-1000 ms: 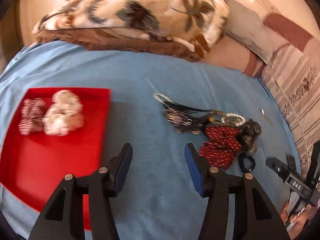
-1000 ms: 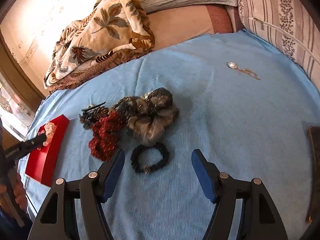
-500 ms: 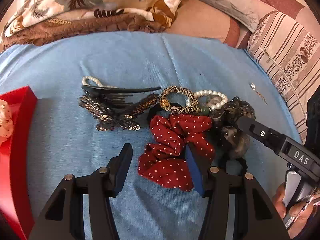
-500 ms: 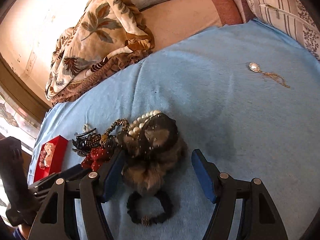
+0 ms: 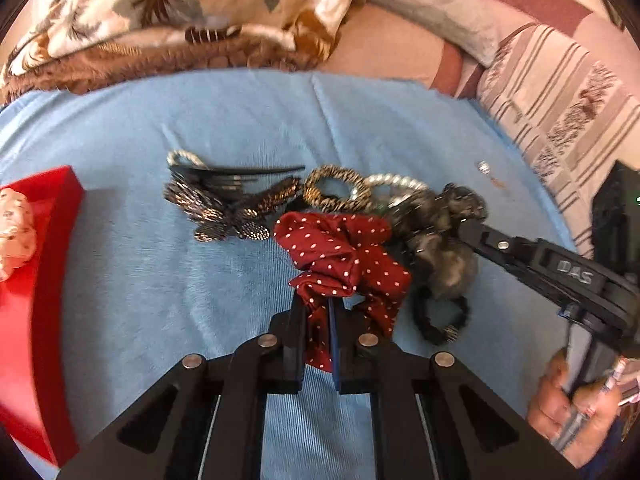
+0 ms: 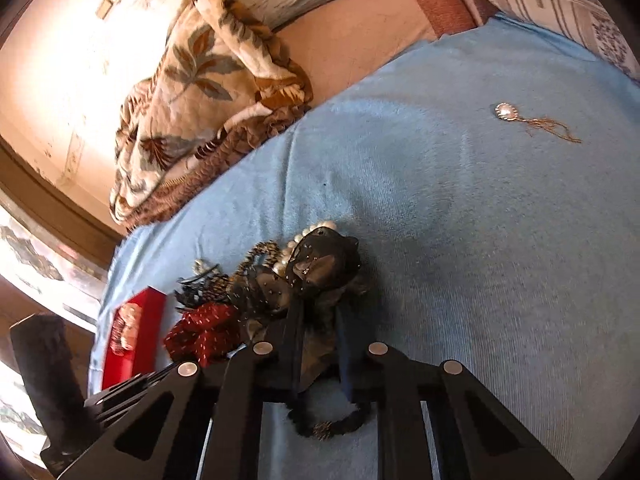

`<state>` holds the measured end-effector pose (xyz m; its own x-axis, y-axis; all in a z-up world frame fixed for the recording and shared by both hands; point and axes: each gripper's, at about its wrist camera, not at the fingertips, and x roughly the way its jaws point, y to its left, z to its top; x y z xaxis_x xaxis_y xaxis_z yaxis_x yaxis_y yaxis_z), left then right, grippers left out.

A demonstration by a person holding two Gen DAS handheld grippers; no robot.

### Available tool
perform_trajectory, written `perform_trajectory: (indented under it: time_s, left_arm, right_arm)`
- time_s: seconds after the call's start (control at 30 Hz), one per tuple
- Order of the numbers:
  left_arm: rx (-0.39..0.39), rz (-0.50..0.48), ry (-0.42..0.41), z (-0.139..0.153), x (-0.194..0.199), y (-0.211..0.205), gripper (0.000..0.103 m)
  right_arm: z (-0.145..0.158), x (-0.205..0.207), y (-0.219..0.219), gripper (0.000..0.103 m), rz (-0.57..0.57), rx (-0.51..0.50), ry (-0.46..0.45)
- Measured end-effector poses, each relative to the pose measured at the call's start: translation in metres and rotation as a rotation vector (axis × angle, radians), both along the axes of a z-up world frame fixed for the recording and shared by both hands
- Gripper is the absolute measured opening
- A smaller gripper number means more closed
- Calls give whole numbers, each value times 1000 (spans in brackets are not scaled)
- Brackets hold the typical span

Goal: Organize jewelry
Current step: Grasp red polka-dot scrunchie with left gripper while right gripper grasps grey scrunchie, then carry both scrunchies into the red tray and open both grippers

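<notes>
A pile of hair accessories and jewelry lies on the blue sheet (image 5: 200, 300). My left gripper (image 5: 318, 312) is shut on the red polka-dot scrunchie (image 5: 340, 248). My right gripper (image 6: 318, 320) is shut on the grey-black furry scrunchie (image 6: 320, 268), which also shows in the left wrist view (image 5: 440, 248). Next to them lie a beaded butterfly clip (image 5: 232, 208), a leopard hair tie (image 5: 332, 192), a pearl bracelet (image 5: 396, 180) and a black bead bracelet (image 5: 440, 316). A red tray (image 5: 36, 280) at the left holds pale scrunchies (image 5: 14, 232).
A pendant on a thin chain (image 6: 508, 114) lies alone on the sheet at the far right. A folded leaf-print blanket (image 5: 180, 20) and striped pillows (image 5: 560, 100) line the back of the bed.
Both grippers moved forward into the pile and closed: the left on the red scrunchie, the right on the furry scrunchie.
</notes>
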<state>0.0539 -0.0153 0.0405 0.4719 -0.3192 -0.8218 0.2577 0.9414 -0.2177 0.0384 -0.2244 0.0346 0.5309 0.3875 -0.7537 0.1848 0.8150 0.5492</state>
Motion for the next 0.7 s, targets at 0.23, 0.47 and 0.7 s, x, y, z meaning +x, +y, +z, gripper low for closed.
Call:
perform_trajectory:
  time_s: [0.23, 0.47, 0.7]
  left_arm:
    - [-60, 44, -53, 33, -31, 46, 9]
    - [-65, 148, -76, 48, -48, 114, 9]
    - [-91, 287, -90, 54, -59, 202, 9]
  right_arm:
    - [29, -24, 9, 12, 3, -34, -62]
    - [59, -48, 31, 11, 38, -77, -101]
    - [90, -52, 75, 11, 115, -122, -126]
